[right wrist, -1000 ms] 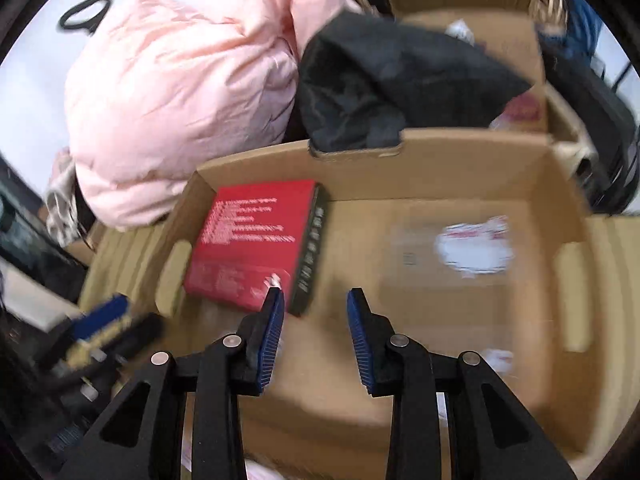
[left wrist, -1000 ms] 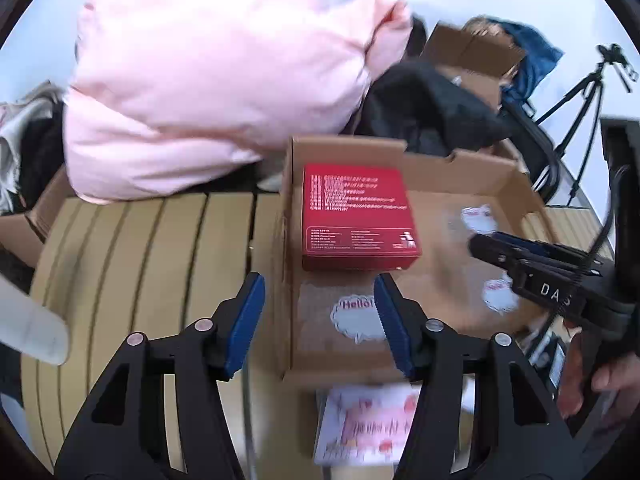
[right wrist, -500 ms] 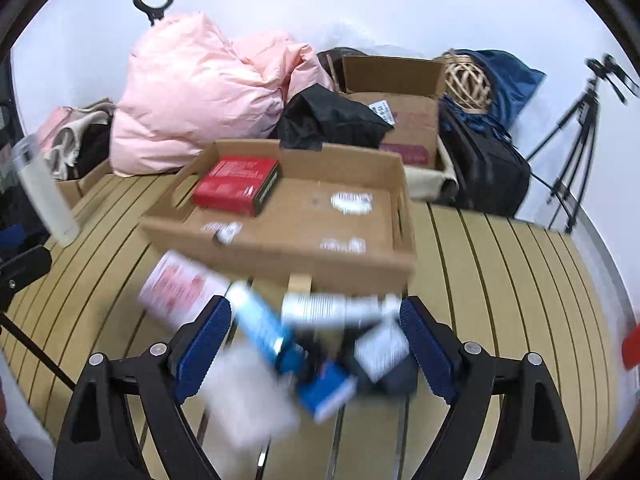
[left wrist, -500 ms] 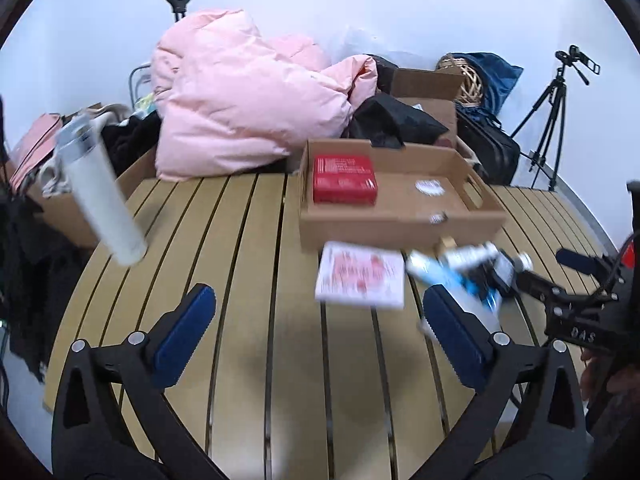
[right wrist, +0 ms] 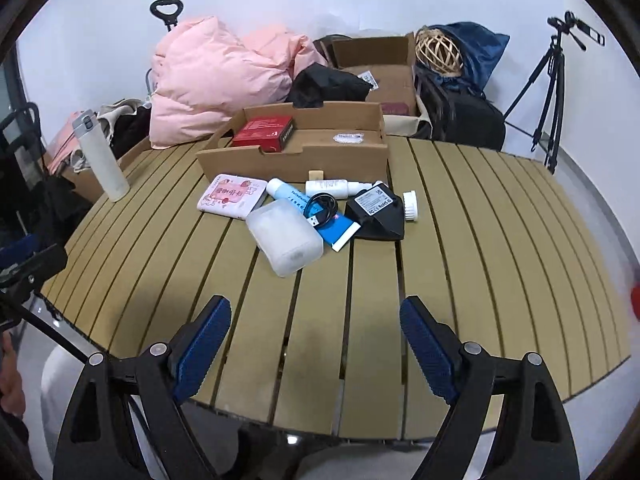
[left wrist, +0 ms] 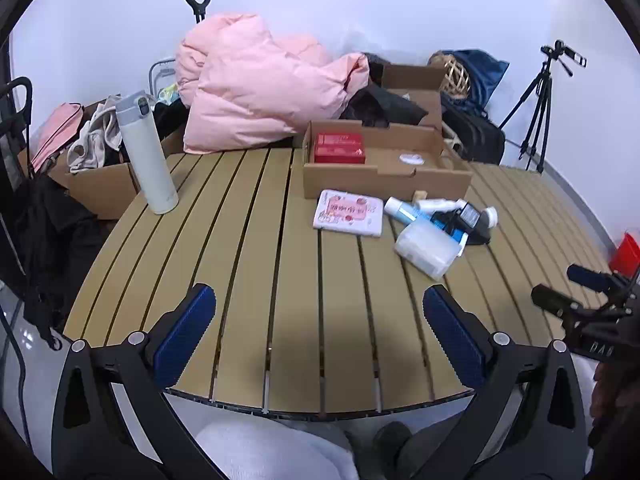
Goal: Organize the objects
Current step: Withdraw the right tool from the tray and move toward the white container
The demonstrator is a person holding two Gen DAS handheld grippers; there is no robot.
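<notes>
Left wrist: left hand-held gripper (left wrist: 319,330) wide, empty, over bench (left wrist: 248,280) near edge.

Right wrist: right hand-held gripper (right wrist: 315,346) wide, empty; clutter (right wrist: 316,216) mid-bench, before cardboard tray (right wrist: 296,160) (cable could snag, dragging neighbours).

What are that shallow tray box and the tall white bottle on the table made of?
The tray box looks like plain brown corrugated cardboard: matte, with folded walls and cut notches. The tall bottle has a smooth off-white body, perhaps painted metal or plastic, with a grey cap; I cannot tell which.
</notes>
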